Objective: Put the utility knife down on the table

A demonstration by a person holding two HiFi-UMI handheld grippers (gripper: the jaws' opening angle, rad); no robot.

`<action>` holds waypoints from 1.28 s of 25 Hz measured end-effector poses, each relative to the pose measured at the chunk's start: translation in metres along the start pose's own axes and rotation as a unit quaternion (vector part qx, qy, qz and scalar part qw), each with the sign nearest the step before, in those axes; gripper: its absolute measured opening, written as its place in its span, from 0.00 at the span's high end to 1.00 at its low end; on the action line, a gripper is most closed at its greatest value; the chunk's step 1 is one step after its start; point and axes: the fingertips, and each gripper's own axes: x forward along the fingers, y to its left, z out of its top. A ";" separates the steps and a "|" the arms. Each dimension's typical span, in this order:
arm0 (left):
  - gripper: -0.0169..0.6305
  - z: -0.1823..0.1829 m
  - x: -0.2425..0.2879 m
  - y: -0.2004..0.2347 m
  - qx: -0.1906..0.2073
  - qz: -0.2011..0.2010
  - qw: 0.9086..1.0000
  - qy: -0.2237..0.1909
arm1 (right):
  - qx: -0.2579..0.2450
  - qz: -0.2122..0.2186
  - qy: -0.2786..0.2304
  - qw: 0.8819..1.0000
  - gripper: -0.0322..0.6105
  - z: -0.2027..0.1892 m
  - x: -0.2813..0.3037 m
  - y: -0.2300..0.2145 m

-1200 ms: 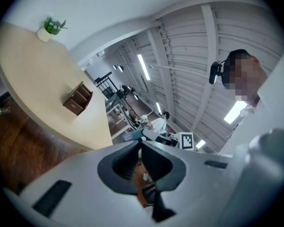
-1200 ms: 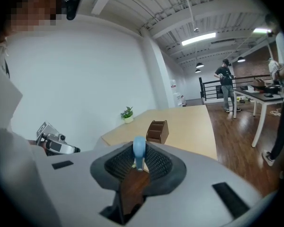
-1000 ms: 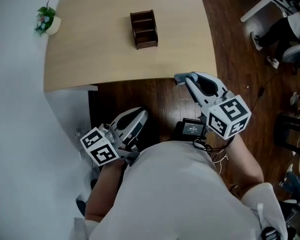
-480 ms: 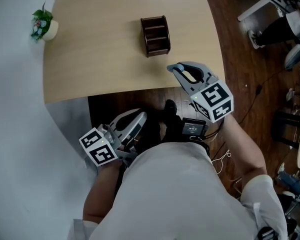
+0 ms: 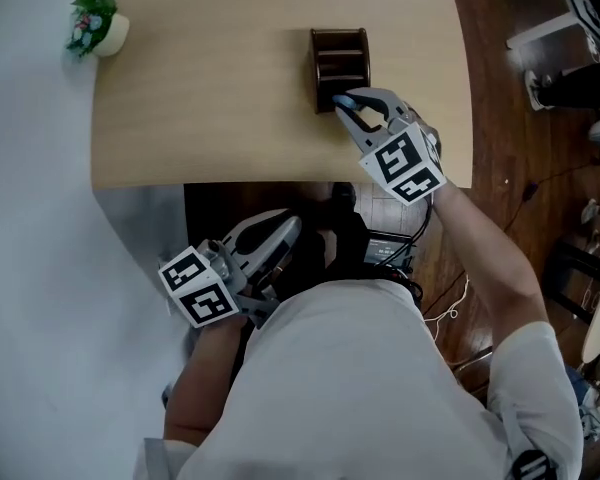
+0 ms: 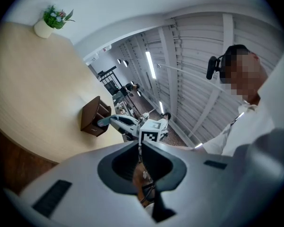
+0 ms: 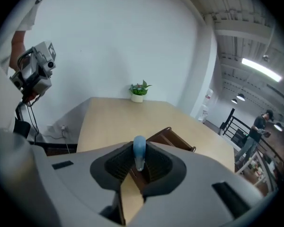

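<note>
The knife (image 7: 139, 151), a slim pale-blue handle standing on end, was pinched between the right tongs (image 7: 140, 168), over the tabletop (image 5: 210, 88) and just beside a brown holder (image 5: 340, 56). It had not yet been set down. By the look of it the job was about midway, with the knife brought over the wood and the lowering and release left to do. Only its rounded blue end showed, and no blade could be made out. The left tongs (image 6: 139, 150), pressed together on nothing, hung below the tabletop's near edge, close to the person's body. A potted plant (image 5: 98, 26) sat at the far corner.
</note>
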 end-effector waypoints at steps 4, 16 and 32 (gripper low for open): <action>0.97 0.004 0.012 0.006 0.004 0.015 1.000 0.006 | -0.066 0.018 0.014 0.998 0.84 -0.009 0.022 0.002; 0.97 0.013 0.042 0.021 0.021 0.048 0.999 0.016 | -0.125 0.030 0.025 0.991 0.84 -0.034 0.050 0.000; 0.97 0.009 0.053 0.025 0.011 0.044 0.999 0.029 | -0.160 0.046 -0.020 0.986 0.84 -0.023 0.052 0.019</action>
